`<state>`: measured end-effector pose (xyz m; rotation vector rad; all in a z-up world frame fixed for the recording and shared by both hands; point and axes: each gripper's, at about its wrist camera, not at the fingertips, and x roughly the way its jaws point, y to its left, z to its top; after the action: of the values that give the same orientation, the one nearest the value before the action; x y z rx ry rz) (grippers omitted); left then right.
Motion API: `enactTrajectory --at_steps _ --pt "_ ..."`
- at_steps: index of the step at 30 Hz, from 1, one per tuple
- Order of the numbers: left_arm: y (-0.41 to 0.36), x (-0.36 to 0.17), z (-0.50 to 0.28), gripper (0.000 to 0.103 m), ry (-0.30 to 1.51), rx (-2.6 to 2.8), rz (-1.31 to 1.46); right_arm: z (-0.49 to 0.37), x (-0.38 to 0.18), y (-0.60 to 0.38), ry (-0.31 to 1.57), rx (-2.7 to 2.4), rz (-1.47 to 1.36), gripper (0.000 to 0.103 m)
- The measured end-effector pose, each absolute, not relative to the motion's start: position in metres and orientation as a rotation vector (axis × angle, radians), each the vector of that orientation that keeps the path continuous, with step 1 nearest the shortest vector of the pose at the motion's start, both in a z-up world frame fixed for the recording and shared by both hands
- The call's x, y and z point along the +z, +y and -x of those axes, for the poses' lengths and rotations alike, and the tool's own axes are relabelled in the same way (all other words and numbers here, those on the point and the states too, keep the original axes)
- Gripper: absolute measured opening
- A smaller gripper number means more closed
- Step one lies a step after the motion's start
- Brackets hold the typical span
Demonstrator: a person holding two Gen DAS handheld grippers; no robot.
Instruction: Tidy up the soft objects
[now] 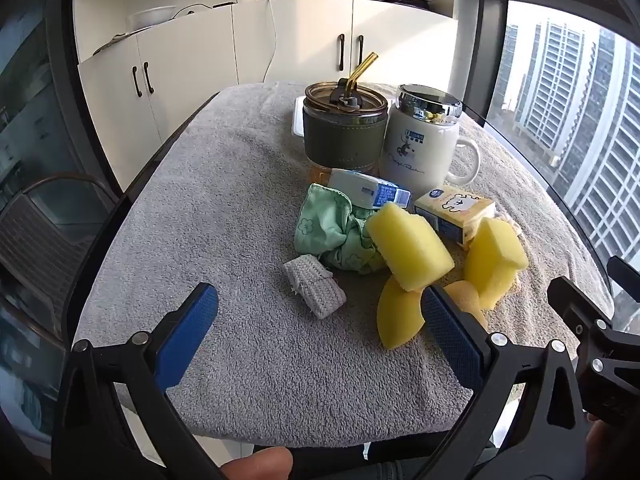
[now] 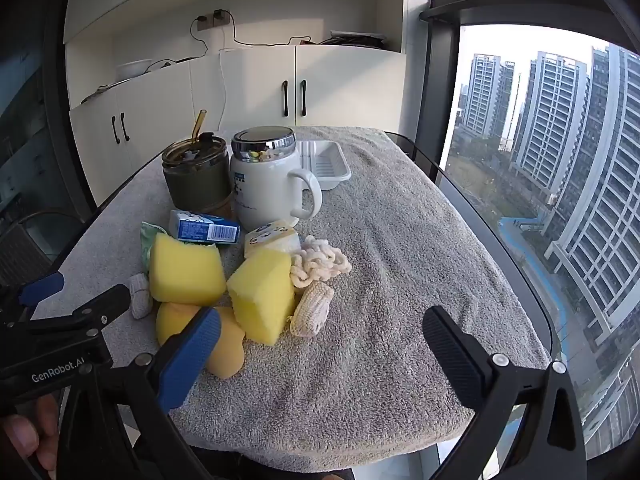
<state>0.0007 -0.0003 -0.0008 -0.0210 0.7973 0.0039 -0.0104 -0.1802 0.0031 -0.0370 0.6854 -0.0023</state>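
A pile of soft things lies mid-table: two yellow sponge blocks [image 1: 408,248] [image 1: 494,266], rounded yellow sponges [image 1: 398,316], a green cloth [image 1: 332,232], a grey knitted piece [image 1: 316,290] and cream knitted pieces [image 2: 316,264] [image 2: 312,308]. In the right wrist view the blocks show as well [image 2: 186,268] [image 2: 264,294]. My left gripper [image 1: 320,328] is open and empty, low over the near table, just in front of the grey piece. My right gripper [image 2: 322,344] is open and empty, right of the sponges.
A dark green tumbler with straw [image 1: 344,128], a white lidded mug [image 1: 424,140], a blue-white carton [image 1: 368,192] and a yellow tissue pack [image 1: 456,210] stand behind the pile. A white tray [image 2: 326,164] sits at the far end. Grey towel [image 1: 224,208] covers the table; window on the right.
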Motion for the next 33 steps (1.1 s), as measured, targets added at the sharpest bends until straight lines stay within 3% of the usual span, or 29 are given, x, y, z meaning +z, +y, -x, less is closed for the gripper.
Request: enactTrajectory --at_steps 33 --pt "-0.002 0.0 0.0 0.103 0.786 0.003 0.015 0.009 0.001 -0.179 0.684 -0.004 0.045 0.103"
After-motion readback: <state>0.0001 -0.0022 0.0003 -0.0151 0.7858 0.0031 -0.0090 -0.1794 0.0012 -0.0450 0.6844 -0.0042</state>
